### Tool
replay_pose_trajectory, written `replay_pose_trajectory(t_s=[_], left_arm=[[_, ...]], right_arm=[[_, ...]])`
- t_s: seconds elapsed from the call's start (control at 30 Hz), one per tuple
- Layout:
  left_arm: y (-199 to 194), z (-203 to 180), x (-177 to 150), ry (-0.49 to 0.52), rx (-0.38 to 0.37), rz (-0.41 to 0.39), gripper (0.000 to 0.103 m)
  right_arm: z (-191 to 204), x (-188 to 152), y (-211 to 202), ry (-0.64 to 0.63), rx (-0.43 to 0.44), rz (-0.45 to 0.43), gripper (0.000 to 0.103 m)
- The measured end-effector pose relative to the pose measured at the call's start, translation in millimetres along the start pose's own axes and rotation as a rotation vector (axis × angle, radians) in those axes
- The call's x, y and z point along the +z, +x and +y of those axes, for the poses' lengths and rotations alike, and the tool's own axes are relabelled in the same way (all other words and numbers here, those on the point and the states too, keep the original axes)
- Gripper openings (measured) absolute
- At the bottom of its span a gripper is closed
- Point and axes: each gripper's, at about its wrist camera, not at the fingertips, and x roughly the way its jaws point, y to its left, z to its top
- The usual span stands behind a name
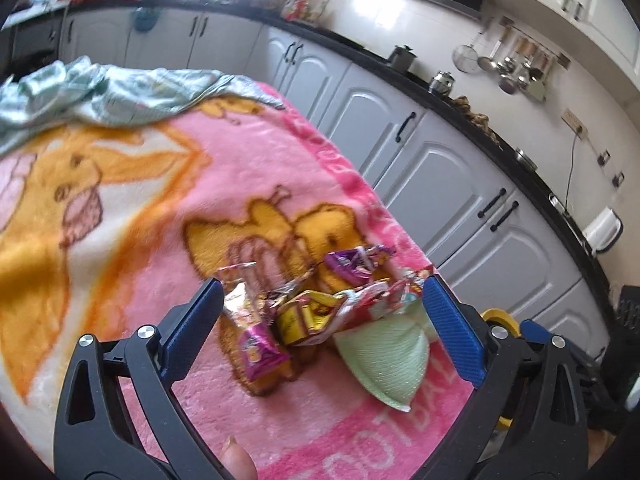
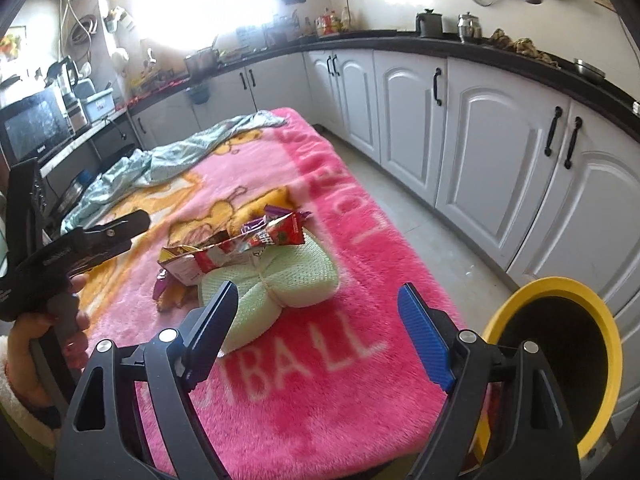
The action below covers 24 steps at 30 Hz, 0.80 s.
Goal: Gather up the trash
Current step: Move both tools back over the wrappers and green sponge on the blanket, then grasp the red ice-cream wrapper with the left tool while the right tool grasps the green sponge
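Apparently the left gripper [image 1: 322,314], jaws spread and empty, is closing in on the wrappers [image 1: 304,300] at lower centre, needing a pinch next, while the right gripper [image 2: 316,320] is hovering released.

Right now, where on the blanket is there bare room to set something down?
Bare pink blanket lies between the sponge and the near edge, beside the yellow bin. Another free patch runs from the wrappers to the green cloth. It is crowded where wrappers pile against the sponge.
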Motion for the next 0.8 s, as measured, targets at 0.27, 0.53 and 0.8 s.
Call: replay_pose_trajectory(t_s=[0.27, 0.53, 0.8], left_arm=[[16, -18, 11, 0.091, -0.084, 0.041, 0.074], [56, -57, 17, 0.309, -0.154, 0.193, 0.064], [91, -81, 1, 0.479, -0.166, 0.336, 0.050]], right_arm=[[-7, 0, 46, 0.054, 0.048, 0.091, 0.079], [-22, 6, 92, 0.183, 0.177, 0.181, 0.068], [-38, 0, 88, 0.283, 0.280, 0.189, 0.037]])
